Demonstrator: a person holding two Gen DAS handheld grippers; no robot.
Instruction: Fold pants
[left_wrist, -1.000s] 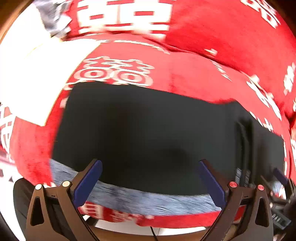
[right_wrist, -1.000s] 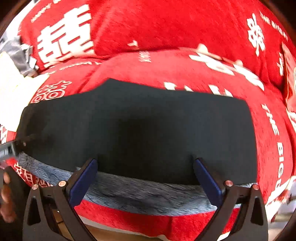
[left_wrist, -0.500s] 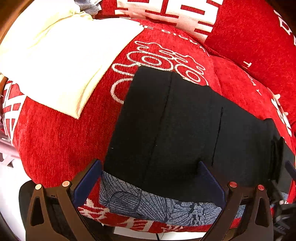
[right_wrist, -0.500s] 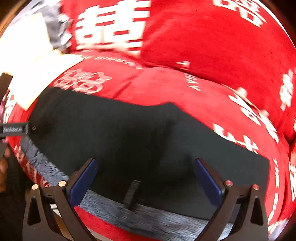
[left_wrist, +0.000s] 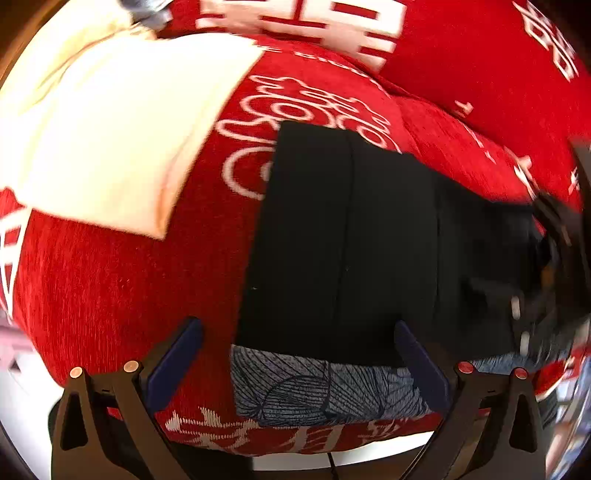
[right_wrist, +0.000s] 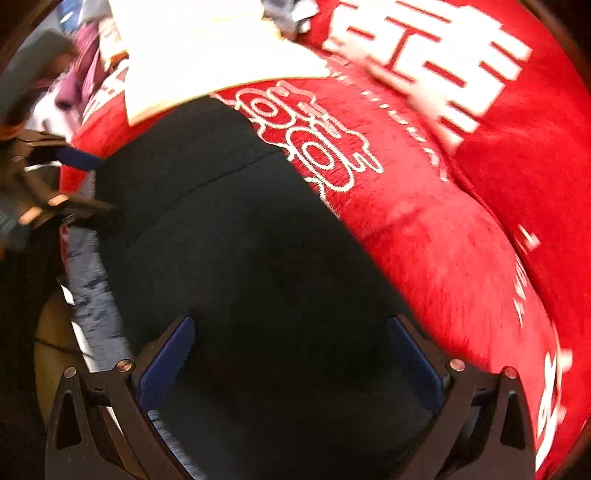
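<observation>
While both tools are hanging over the garment, these are the things that matter for the fold:

Pants: the black pants are lying flat as a long band across the red cushion of a sofa, with a blue-grey patterned cloth showing under their near edge.

Left hand-held gripper: the left hand-held gripper is standing wide apart and holding nothing, hovering at the near edge close to one end of the pants.

Right hand-held gripper: the right hand-held gripper is likewise spread and unloaded, sitting over the dark fabric toward the other end; whether its pads are touching the cloth is unclear.

Step in hand, as I judge it: the person is lining up a pinch on each end for the next fold.

Doing it well: each pinch should be taking only the black layers, not the patterned cloth beneath, or both will be lifting together.

Alignment: both ends should be rising evenly, so the edges are meeting square.

Neighbours: a cream folded cloth is lying well apart on the far side, so the fold should be landing short of it.

Caution: the right view is blurred, so edge positions there are uncertain.
</observation>
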